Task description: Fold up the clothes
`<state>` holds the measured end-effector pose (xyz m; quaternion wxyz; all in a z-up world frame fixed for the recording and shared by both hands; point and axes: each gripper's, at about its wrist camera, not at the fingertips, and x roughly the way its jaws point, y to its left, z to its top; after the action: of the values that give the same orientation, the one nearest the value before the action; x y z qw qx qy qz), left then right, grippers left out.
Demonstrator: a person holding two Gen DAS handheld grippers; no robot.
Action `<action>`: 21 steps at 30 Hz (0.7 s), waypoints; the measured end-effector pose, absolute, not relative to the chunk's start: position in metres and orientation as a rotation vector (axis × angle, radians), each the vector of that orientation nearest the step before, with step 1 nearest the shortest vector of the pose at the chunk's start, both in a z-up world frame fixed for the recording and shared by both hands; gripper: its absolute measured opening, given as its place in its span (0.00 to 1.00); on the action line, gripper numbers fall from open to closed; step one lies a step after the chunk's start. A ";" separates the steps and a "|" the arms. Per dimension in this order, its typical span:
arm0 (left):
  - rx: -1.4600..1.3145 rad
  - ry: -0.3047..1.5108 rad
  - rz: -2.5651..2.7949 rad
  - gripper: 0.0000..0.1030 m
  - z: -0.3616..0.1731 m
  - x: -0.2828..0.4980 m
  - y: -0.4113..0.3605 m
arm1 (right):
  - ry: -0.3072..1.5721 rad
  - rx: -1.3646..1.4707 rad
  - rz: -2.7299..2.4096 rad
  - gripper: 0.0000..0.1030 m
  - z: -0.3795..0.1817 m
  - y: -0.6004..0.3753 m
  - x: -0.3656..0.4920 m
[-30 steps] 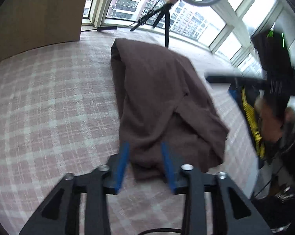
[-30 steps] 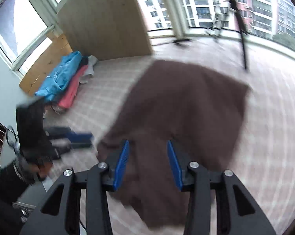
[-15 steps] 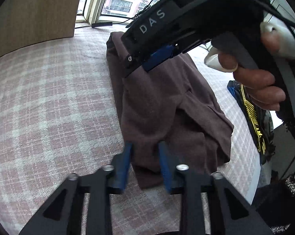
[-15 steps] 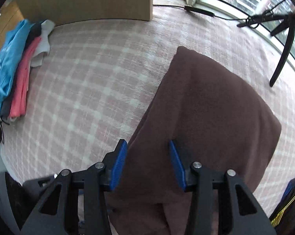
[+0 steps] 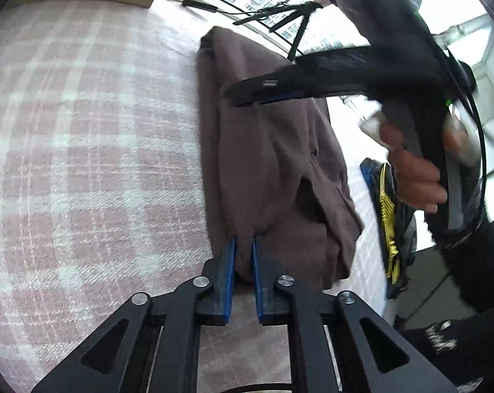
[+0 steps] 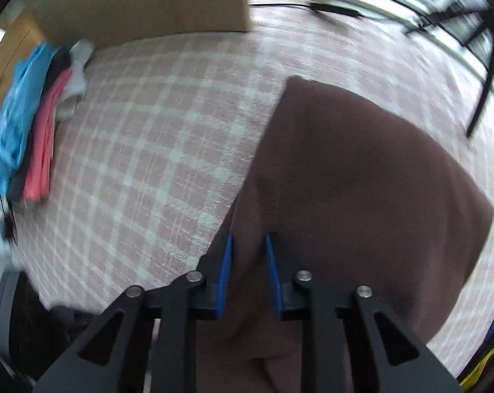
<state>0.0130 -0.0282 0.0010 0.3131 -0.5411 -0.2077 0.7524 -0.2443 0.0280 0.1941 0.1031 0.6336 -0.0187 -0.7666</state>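
Note:
A brown garment (image 5: 266, 150) lies folded lengthwise on the pink plaid bed cover (image 5: 83, 137). My left gripper (image 5: 243, 245) is shut on the garment's near corner. My right gripper (image 6: 248, 245) is open, its blue fingers (image 6: 225, 262) straddling the left edge of the brown garment (image 6: 361, 203) farther along. The right gripper also shows in the left wrist view (image 5: 270, 93), held by a hand above the cloth.
A pile of blue, pink and grey clothes (image 6: 34, 121) lies at the far left of the bed cover (image 6: 155, 137). A wooden headboard (image 6: 142, 3) stands behind. A black tripod (image 6: 483, 65) stands by the window. A blue and yellow item (image 5: 388, 226) sits off the bed's right side.
My left gripper has closed on the garment's near corner. My right gripper has come down over the garment's left edge and narrowed somewhat.

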 end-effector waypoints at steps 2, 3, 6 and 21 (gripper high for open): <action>-1.404 -0.442 2.035 0.14 0.018 0.019 -0.029 | -0.174 1.703 -2.296 0.22 0.221 0.051 -0.224; -1.387 -0.393 2.064 0.14 0.026 0.023 -0.030 | -0.230 1.622 -2.335 0.22 0.235 0.067 -0.211; -1.342 -0.282 2.147 0.14 0.047 0.024 -0.034 | -0.360 1.424 -2.582 0.22 0.265 0.135 -0.169; -1.350 -0.120 2.073 0.17 0.029 -0.047 0.052 | -0.610 1.664 -2.585 0.22 0.180 0.228 -0.202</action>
<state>-0.0467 0.0522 0.0292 0.3263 -0.5153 -0.0458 0.7912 -0.2025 0.2282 0.1802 0.0036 0.5309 -0.1945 -0.8248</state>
